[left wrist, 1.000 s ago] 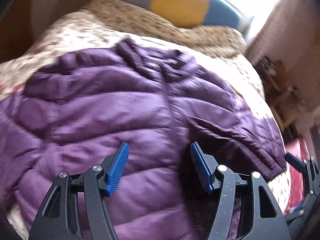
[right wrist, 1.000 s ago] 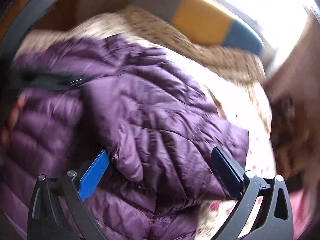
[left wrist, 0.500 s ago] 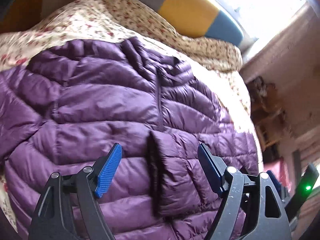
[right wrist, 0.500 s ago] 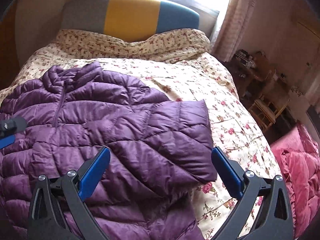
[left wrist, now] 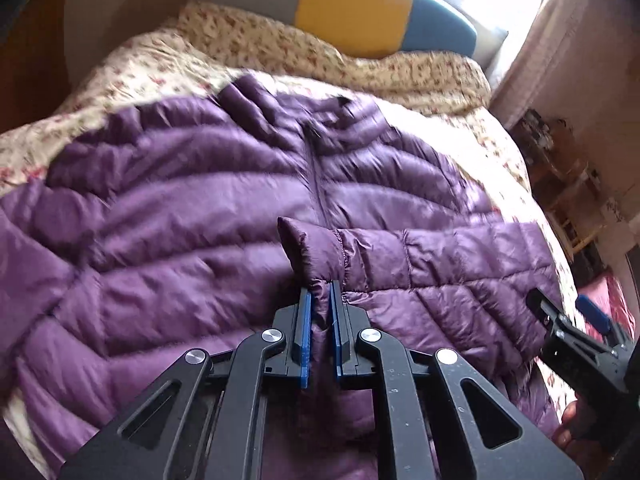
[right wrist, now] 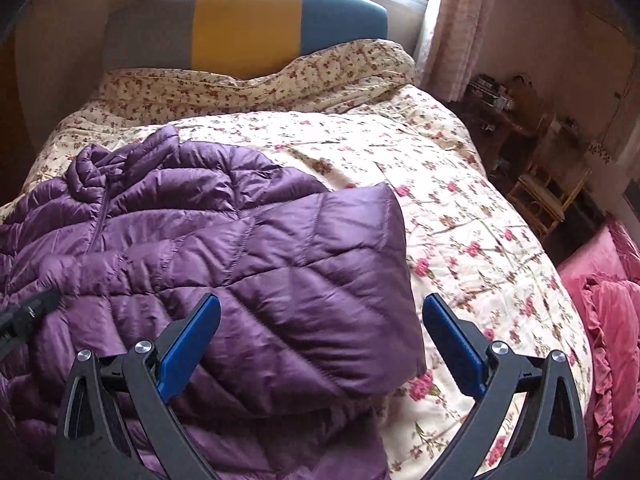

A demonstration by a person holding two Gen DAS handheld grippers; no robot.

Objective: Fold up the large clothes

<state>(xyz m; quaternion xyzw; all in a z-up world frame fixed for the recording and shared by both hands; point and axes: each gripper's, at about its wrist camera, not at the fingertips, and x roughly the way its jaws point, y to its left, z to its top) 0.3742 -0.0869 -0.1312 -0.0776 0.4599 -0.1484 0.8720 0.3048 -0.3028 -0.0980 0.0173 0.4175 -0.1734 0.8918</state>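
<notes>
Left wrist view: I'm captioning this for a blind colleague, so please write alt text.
The left gripper pinches the cuff of a purple puffer jacket's sleeve, folded across the zipped jacket on a floral bedspread. The right gripper shows at the right edge.

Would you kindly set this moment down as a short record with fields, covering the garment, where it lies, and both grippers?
garment: purple jacket, puffy, quilted, zipped
surface: floral quilt on a bed
sleeve: sleeve folded across the jacket's front
left gripper: left gripper has just closed, pinching the sleeve's cuff
right gripper: right gripper open, above the folded sleeve's outer edge, gripping nothing
behind: headboard in grey, yellow and blue
beside bed: pink bedding
fold state: one sleeve in, body not yet folded
</notes>
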